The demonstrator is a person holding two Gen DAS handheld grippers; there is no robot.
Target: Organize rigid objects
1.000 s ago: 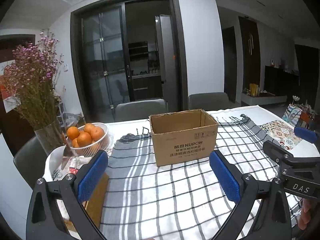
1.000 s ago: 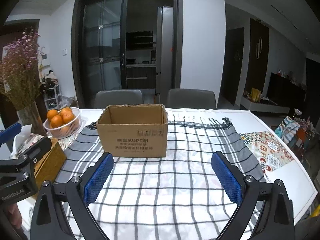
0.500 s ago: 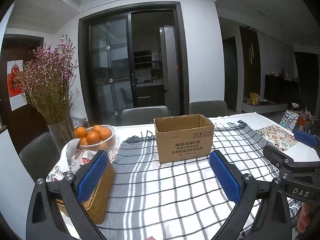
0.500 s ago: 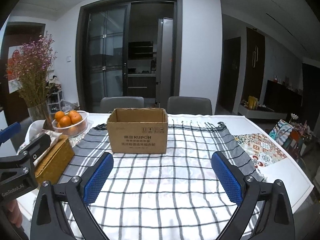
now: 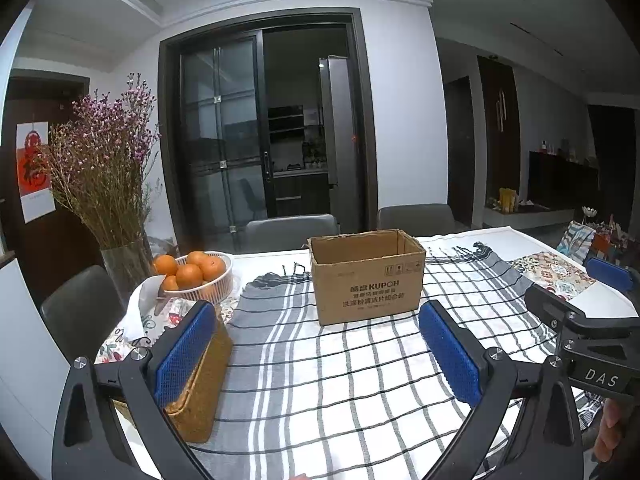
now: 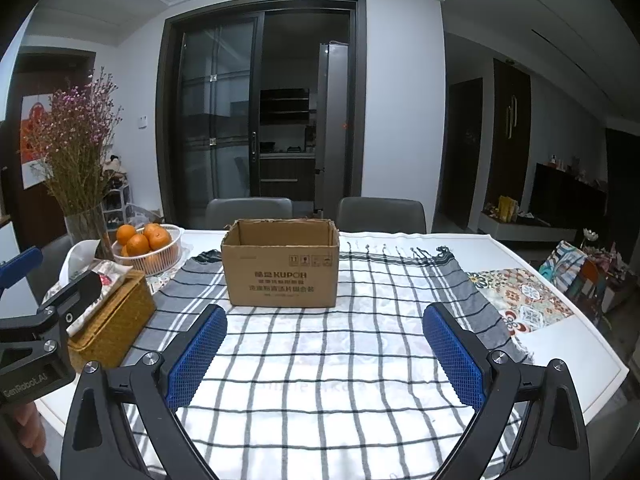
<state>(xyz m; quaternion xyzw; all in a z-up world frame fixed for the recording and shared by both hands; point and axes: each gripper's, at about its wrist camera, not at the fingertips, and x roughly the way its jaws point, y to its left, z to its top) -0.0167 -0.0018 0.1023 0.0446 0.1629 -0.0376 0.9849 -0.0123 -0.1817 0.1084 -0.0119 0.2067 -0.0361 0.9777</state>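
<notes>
An open brown cardboard box (image 5: 368, 280) stands upright on the checked cloth (image 5: 340, 380) at the table's far middle; it also shows in the right wrist view (image 6: 282, 266). Its inside is hidden from both views. My left gripper (image 5: 316, 354) is open and empty, held above the cloth well short of the box. My right gripper (image 6: 326, 354) is open and empty, also short of the box. The right gripper shows at the right edge of the left wrist view (image 5: 592, 320), and the left gripper at the left edge of the right wrist view (image 6: 44, 320).
A white bowl of oranges (image 5: 196, 274) and a glass vase of dried flowers (image 5: 120, 256) stand at the far left. A woven tissue box (image 6: 112, 316) sits at the left near the cloth. A patterned mat (image 6: 520, 300) lies at the right. Two grey chairs (image 6: 248, 212) stand behind the table.
Both grippers have drawn back and risen from the box, which now looks smaller and farther away. Both stay open and empty.
</notes>
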